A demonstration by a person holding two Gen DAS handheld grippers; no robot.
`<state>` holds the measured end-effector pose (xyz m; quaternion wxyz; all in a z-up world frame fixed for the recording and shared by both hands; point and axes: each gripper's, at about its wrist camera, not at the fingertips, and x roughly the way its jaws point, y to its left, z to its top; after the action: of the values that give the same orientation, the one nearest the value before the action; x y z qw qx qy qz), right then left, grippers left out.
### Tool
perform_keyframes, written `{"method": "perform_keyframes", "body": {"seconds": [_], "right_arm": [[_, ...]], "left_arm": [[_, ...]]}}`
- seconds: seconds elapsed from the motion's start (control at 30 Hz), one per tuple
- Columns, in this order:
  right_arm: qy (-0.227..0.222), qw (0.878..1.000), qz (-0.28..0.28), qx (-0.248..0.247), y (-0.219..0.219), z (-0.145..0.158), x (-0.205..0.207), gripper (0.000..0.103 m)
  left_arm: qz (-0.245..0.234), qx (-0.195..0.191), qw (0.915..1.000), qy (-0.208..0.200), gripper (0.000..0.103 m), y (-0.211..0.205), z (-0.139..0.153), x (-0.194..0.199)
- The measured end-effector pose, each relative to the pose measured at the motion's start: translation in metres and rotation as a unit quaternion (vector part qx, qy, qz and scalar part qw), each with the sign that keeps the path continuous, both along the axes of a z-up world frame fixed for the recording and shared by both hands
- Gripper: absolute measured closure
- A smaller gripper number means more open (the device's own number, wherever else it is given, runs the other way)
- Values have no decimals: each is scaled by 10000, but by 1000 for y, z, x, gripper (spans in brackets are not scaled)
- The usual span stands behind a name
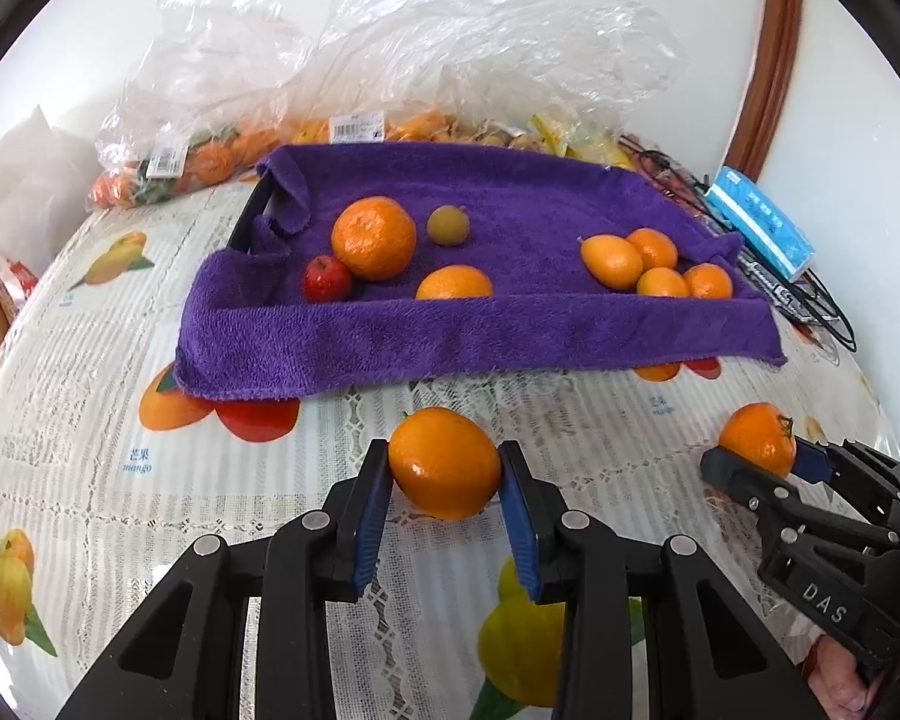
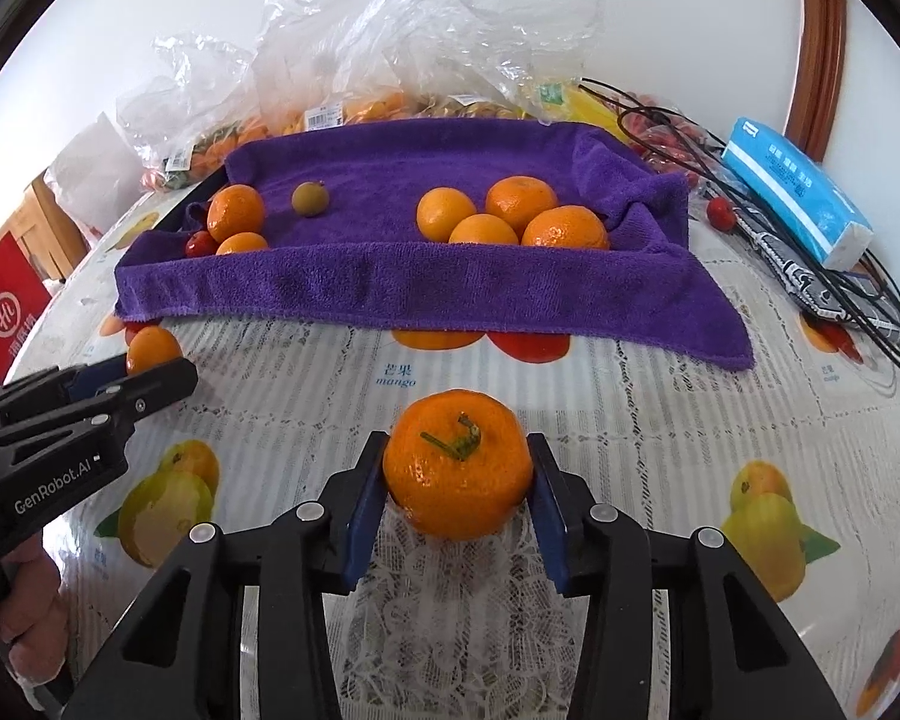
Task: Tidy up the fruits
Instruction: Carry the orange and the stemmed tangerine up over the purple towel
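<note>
left gripper (image 1: 444, 468) clamped on a smooth orange (image 1: 444, 463), both blue pads pressed to its sides, fruit low over the tablecloth (image 1: 60, 360). right gripper (image 2: 457, 474) likewise closed on a mandarin (image 2: 457, 471) with stem and a bit of green on top, pads touching both flanks. the two tools sit side by side, well apart, each seen at the edge of the other's view; a hand shows under each.

ahead of both: a bare strip of fruit-print tablecloth between fingertips and the hanging front hem of the purple towel (image 1: 450, 330). nothing in that strip. the towel drapes over a tray, dark tray rim (image 1: 249, 216) exposed at the far-left corner; the front edge forms a raised lip.

inside, left of the left gripper's line: a large mandarin (image 1: 373, 237), small red fruit (image 1: 326, 279) touching it, another orange (image 1: 455, 283) against the front lip, a small brownish-green fruit (image 1: 447, 225) standing alone further back. right cluster: four oranges (image 1: 654, 267) bunched in the front-right corner. open towel floor between the two groups and across the back.

right of the tray: tangled black cables (image 2: 810, 252) and a blue tissue pack (image 2: 798, 192), close to the towel's edge. behind the tray: clear plastic bags (image 1: 390, 60) of fruit against the wall.
</note>
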<state>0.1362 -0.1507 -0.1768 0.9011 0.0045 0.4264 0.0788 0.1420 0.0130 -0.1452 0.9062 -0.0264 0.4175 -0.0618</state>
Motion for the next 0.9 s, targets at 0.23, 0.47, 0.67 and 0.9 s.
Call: {"method": "perform_keyframes", "body": {"seconds": [0.23,0.47,0.67,0.9], "right_arm": [[-276,9996,49,40,0,27,-9,59],[-593,9982,-7,113,-3,54,5,59],[-836,9959,-163,318,-6,73,27,59],[-1002,9940,-235,369,-6,89,56,59]], "left_arm": [[35,-269,9996,11,69,10,14,-2],[248,-268,9991,-205,69,27,45,2],[463,-274,9981,-291,69,36,60,22],[518,-217,9974,-441,69,36,71,52]]}}
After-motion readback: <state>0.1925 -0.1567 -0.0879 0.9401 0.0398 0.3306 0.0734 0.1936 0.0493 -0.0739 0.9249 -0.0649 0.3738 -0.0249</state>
